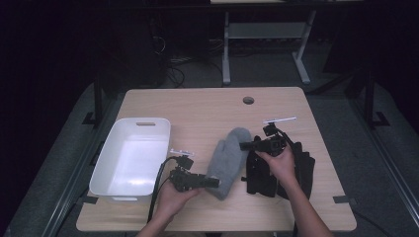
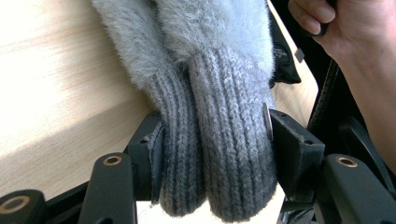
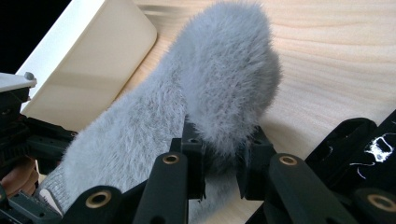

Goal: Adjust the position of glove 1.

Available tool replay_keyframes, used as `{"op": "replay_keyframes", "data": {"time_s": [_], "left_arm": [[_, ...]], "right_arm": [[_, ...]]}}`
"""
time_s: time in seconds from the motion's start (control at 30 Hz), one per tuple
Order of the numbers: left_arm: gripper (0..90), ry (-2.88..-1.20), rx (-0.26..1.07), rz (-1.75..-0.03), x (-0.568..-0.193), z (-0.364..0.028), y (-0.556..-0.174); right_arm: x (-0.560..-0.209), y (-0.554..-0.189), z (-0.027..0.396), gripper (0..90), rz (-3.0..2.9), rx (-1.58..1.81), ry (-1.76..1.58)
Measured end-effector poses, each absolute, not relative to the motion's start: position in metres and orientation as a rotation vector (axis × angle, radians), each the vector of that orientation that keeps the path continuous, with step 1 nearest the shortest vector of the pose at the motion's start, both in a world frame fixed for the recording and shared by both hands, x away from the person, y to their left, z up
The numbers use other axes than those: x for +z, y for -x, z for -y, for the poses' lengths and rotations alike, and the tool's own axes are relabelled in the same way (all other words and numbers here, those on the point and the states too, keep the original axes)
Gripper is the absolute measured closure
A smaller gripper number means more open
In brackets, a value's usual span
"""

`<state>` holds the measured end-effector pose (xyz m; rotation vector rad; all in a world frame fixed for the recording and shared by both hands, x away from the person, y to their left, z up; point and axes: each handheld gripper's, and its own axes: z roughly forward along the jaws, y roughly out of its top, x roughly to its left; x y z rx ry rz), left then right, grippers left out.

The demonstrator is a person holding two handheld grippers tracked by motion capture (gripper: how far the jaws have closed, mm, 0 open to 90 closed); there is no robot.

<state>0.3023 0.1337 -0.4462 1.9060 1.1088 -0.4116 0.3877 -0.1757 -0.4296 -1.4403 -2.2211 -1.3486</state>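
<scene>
Low centre of the high view, a grey mitten (image 1: 228, 160) lies on the counter (image 1: 207, 111). The left gripper (image 2: 212, 140) has its jaws clamped on the ribbed cuff; the right gripper (image 3: 223, 161) pinches the fuzzy thumb.

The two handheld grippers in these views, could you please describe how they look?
Both the left gripper and right gripper are matte black with angular jaws pinned by brass-coloured rivets. Each carries a small white bar on top; a black cable trails from the left one. The forearms are bare, unsleeved.
</scene>
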Motion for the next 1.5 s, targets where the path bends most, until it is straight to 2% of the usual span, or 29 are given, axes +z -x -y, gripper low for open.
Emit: {"op": "replay_keyframes", "data": {"time_s": [1.5], "left_arm": [[43.5, -1.848, -0.373, -1.051, -0.414, -0.148, -0.297]], "right_arm": [[-0.376, -0.39, 0.16, 75.6, 2.169, -1.43, 1.394]]}}
